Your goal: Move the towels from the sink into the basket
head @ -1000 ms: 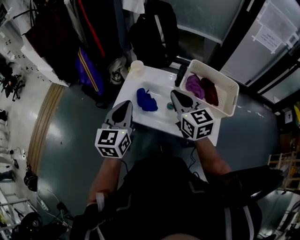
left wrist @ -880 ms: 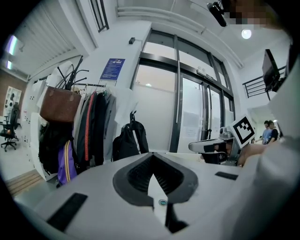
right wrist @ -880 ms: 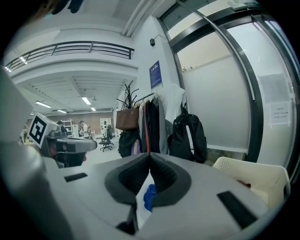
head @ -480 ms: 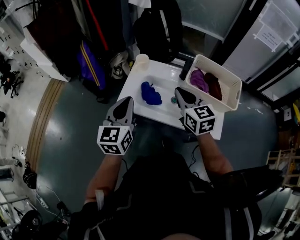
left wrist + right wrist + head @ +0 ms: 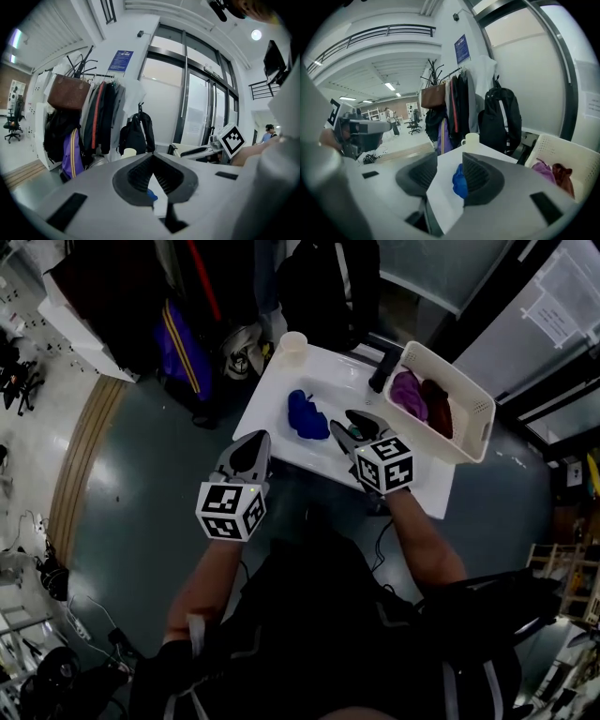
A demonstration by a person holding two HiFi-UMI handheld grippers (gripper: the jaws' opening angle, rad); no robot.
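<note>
A crumpled blue towel lies in the white sink. The white basket stands at the sink's right end and holds a purple towel and a dark red towel. My right gripper hovers just right of the blue towel; its jaws have just been opening and hold nothing. Along those jaws the blue towel lies just ahead, and the basket is at the right. My left gripper is shut and empty at the sink's near left edge, with the blue towel peeking below its jaws.
A cream cup stands on the sink's far left corner, and a black object lies between sink and basket. Coats, bags and a black backpack hang close behind. Grey floor surrounds the stand.
Both grippers have sunk toward the sink. The right one has swung left toward the blue towel, and its jaws, shut before, now stand apart.
</note>
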